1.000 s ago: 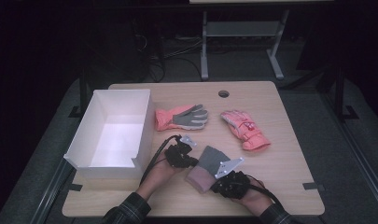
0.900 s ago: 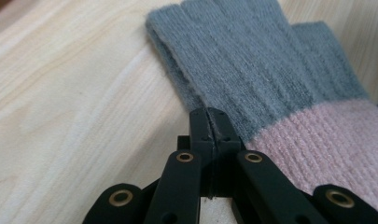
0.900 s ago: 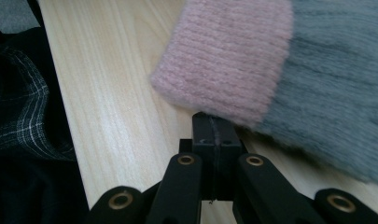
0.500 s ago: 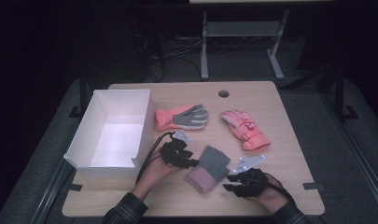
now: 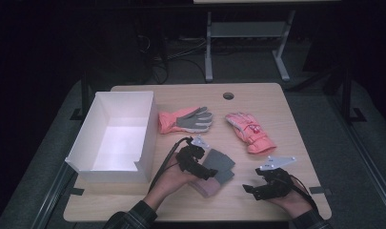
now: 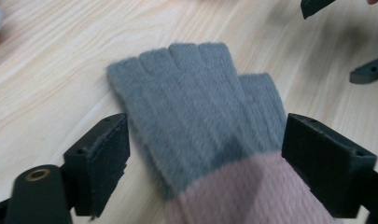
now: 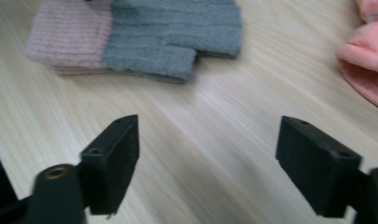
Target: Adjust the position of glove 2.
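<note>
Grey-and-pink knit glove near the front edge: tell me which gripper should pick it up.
Left. The left gripper already has its open tongs straddling the knit glove, one jaw on each side. The right gripper is open too, but sits apart over bare table, with the glove farther off.

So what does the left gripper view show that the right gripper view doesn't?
Left gripper view: open jaws straddling the grey and pink knit glove, and the other gripper's jaw tips at top right.

Right gripper view: open jaws over bare wood, the knit glove well ahead of them, and a pink ski glove at the right edge.

Both: the same fingerless knit glove lying flat on the light wooden table.
</note>
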The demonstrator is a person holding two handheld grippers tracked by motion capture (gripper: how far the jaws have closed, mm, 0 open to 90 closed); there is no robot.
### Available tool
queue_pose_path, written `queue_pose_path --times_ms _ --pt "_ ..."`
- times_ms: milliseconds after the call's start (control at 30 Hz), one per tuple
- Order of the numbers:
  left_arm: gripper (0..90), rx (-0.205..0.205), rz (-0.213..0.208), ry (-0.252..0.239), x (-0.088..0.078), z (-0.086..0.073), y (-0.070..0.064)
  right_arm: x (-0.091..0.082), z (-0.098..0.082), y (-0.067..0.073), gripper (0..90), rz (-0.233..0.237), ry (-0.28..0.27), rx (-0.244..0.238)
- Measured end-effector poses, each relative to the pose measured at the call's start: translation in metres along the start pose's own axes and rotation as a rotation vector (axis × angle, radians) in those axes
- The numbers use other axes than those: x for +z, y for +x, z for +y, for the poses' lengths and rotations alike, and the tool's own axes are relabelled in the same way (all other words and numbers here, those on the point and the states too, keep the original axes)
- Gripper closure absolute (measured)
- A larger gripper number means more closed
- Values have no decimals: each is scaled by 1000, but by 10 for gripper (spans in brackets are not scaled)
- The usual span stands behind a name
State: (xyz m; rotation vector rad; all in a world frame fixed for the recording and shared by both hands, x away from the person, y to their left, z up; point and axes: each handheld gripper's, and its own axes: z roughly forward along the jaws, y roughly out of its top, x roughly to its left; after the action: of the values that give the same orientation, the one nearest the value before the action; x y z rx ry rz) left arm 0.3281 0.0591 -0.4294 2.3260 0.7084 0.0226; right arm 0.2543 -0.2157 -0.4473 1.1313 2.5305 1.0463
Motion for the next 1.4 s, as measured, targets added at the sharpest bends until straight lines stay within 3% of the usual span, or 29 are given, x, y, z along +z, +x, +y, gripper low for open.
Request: queue_pose_path --times_ms 67,233,567,600,667,733,800,1000,1167,1400 --pt "140 24 5 27 6 1 -2 0 -2 -1 167 -11 0 1" --pt "135 33 30 78 19 -3 -1 1 -3 -3 137 -27 -11 15" --pt "133 15 12 102 25 -11 5 3 -3 -5 134 -39 -13 22" --pt "133 -8 5 89 26 -12 4 3 -3 -5 134 -40 -13 24" --pt "136 22 -3 104 24 -13 6 3 -3 -5 134 -41 -16 21" --pt "139 15 -10 93 24 -14 6 3 -3 -5 134 -43 -19 22" --pt "149 40 -14 108 23 -14 6 3 -3 -6 134 -46 -24 25" --pt "324 58 -32 108 22 -13 3 2 -3 -6 134 -48 -36 38" --pt "551 41 -109 117 22 -11 5 2 -3 -7 134 -58 -40 34" --pt "628 23 -136 125 21 -8 7 3 -4 -8 134 -65 -47 34"
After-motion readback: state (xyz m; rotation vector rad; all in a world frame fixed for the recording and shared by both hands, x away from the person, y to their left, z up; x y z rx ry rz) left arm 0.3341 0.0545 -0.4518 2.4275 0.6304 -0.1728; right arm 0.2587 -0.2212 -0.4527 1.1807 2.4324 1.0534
